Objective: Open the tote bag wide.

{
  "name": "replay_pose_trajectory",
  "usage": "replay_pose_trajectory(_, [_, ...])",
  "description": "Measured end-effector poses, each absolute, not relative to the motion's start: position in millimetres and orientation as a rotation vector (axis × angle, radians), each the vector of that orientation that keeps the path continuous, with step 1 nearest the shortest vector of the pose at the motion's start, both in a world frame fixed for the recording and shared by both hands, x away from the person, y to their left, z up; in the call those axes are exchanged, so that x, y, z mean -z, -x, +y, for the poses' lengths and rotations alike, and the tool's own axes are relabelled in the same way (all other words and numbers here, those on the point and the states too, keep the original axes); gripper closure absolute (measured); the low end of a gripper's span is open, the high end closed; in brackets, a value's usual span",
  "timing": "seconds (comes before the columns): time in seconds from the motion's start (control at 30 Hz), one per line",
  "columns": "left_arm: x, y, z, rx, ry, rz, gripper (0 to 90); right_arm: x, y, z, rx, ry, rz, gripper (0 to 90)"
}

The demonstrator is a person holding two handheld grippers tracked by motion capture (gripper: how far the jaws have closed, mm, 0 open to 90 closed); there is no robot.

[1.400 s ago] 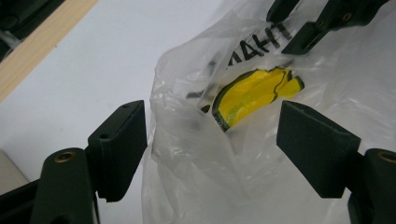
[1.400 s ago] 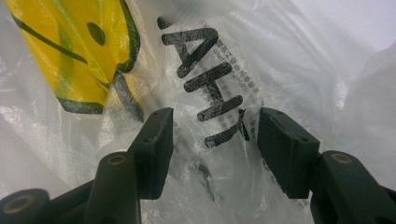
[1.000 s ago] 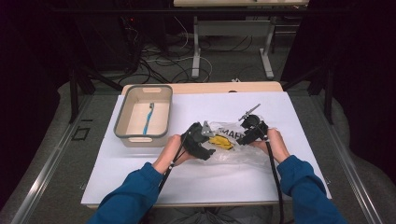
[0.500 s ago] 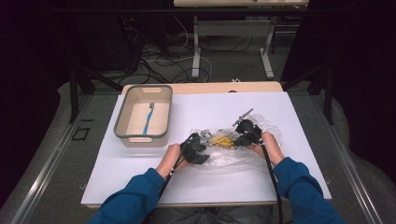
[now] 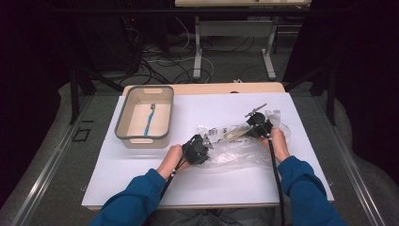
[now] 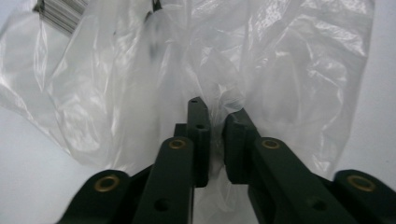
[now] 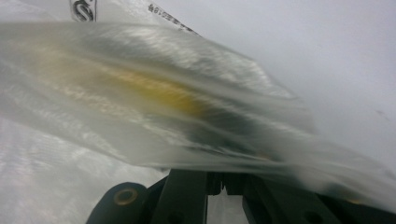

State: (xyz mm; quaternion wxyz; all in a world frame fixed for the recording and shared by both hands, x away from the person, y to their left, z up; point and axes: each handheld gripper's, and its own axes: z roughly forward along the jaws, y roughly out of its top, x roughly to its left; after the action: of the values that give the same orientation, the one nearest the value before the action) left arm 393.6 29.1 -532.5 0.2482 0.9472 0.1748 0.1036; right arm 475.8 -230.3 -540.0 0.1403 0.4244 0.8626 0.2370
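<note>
A crumpled clear plastic bag [image 5: 235, 147] lies on the white table [image 5: 211, 186], with something yellowish [image 5: 229, 135] inside. My left gripper [image 5: 199, 149] is at the bag's left end. Its jaws have just been closing, and in the left gripper view [image 6: 217, 119] a fold of the bag's film [image 6: 116, 70] is pinched between them. My right gripper [image 5: 257, 127] holds the bag's far right end. In the right gripper view [image 7: 224, 179] its jaws are shut under the film [image 7: 280, 140], and the yellow thing [image 7: 159, 93] shows blurred through it.
A beige bin with a grey rim [image 5: 121, 123] stands at the table's back left, with a blue toothbrush [image 5: 149, 117] lying in it. Beyond the table's far edge are desk legs and cables on the floor.
Both grippers went from open to shut on the bag. The left gripper sank toward the table. The bag now lies stretched flatter between the two hands.
</note>
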Motion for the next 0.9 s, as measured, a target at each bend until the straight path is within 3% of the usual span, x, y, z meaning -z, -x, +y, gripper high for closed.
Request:
replay_pose_trajectory(0.1, [506, -396, 29, -0.324, -2.505, 0.494, 63.1, 536, -472, -221, -0.747, -1.173, 2.551, 86.3])
replay_pose_trajectory(0.23, [478, -408, 24, -0.398, -2.405, 0.540, 56.0, 531, -466, -209, -0.771, -1.125, 2.589, 80.3])
replay_pose_trajectory(0.33, [488, -420, 9, -0.462, -2.453, 0.561, 53.6, 521, -462, -207, -0.789, -1.127, 2.566, 64.2])
replay_pose_trajectory(0.53, [519, -441, -6, -0.452, -2.529, 0.624, 48.2, 496, -433, -221, -0.898, -1.113, 2.587, 34.9])
replay_pose_trajectory(0.6, [527, -446, -9, -0.453, -2.563, 0.628, 50.8, 500, -420, -220, -0.876, -1.099, 2.642, 31.7])
replay_pose_trajectory(0.7, [538, -451, -13, -0.445, -2.599, 0.627, 61.8, 518, -406, -212, -0.750, -1.043, 2.722, 37.3])
replay_pose_trajectory(0.77, [540, -452, -14, -0.422, -2.594, 0.612, 74.9, 532, -403, -209, -0.765, -1.014, 2.715, 59.9])
replay_pose_trajectory(0.83, [542, -452, -17, -0.483, -2.612, 0.608, 86.5, 536, -404, -210, -0.710, -0.975, 2.749, 78.7])
replay_pose_trajectory(0.87, [541, -455, -18, -0.499, -2.612, 0.631, 88.6, 537, -403, -209, -0.720, -0.985, 2.753, 87.1])
replay_pose_trajectory(0.9, [541, -458, -17, -0.519, -2.618, 0.651, 89.2, 537, -401, -209, -0.721, -0.985, 2.770, 90.0])
